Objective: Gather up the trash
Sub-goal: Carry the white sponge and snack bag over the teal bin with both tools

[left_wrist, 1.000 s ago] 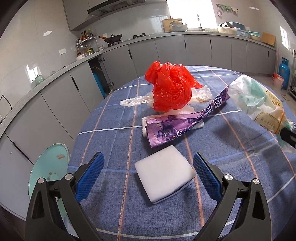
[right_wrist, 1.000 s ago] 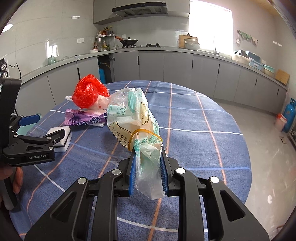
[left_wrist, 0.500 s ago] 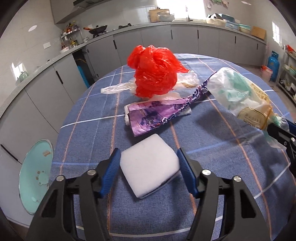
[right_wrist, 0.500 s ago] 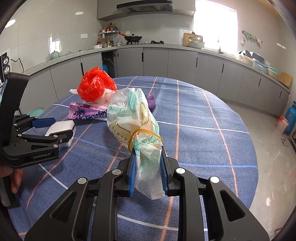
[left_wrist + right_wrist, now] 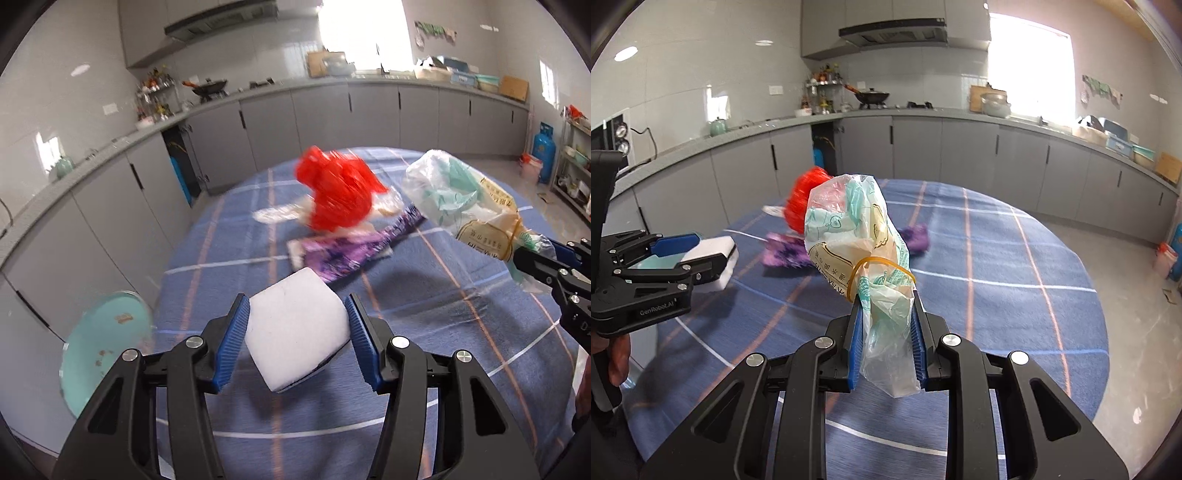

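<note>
My left gripper (image 5: 296, 334) is shut on a white foam block (image 5: 295, 328) and holds it lifted above the blue checked tablecloth (image 5: 424, 332); the block also shows in the right wrist view (image 5: 713, 264). My right gripper (image 5: 886, 332) is shut on the neck of a clear plastic bag (image 5: 857, 236) stuffed with pale green wrapping and tied with a yellow rubber band; the bag also shows in the left wrist view (image 5: 461, 199). A red plastic bag (image 5: 340, 195) and a purple wrapper (image 5: 347, 251) lie on the table beyond.
A teal round stool (image 5: 103, 350) stands beside the table at lower left. Grey kitchen cabinets (image 5: 332, 118) run behind the table. A blue gas cylinder (image 5: 545, 151) stands on the floor at far right.
My left gripper closed on the white foam block and lifted it off the tablecloth. My right gripper kept its hold on the plastic bag and rose slightly.
</note>
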`<state>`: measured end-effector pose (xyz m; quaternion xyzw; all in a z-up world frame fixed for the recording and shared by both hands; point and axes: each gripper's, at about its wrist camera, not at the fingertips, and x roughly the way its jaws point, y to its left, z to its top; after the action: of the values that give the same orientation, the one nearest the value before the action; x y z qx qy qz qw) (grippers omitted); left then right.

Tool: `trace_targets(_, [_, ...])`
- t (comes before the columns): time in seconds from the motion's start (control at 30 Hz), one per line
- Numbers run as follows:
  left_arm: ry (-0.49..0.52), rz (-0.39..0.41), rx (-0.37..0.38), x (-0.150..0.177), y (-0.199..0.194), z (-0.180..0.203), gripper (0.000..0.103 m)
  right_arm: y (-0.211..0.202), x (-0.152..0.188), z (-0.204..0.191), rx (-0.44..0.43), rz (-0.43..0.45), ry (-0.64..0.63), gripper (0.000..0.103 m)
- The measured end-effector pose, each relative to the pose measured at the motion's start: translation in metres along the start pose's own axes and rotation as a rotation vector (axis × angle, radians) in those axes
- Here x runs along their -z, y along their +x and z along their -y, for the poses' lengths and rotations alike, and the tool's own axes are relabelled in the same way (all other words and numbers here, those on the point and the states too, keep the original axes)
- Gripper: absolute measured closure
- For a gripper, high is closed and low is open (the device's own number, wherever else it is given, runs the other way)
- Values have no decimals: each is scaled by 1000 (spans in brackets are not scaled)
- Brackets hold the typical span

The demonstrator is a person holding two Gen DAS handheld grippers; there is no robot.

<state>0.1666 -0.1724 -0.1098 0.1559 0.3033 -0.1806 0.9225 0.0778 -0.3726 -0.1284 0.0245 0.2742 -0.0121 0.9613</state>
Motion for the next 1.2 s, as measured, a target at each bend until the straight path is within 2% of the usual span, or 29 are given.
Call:
trace_targets(0.27, [-11,73,-84,1,-26,-36,49,4,-27,-32,-73,40,-21,80])
trace_targets(0.63, [-91,116,-167,3,-45,-91,49,24,-61,-80,-164,78,-54,79])
trace_targets(1.2, [-204,137,-262,10,-57,-166,48,55,-93,-145,-250,98,-134,79])
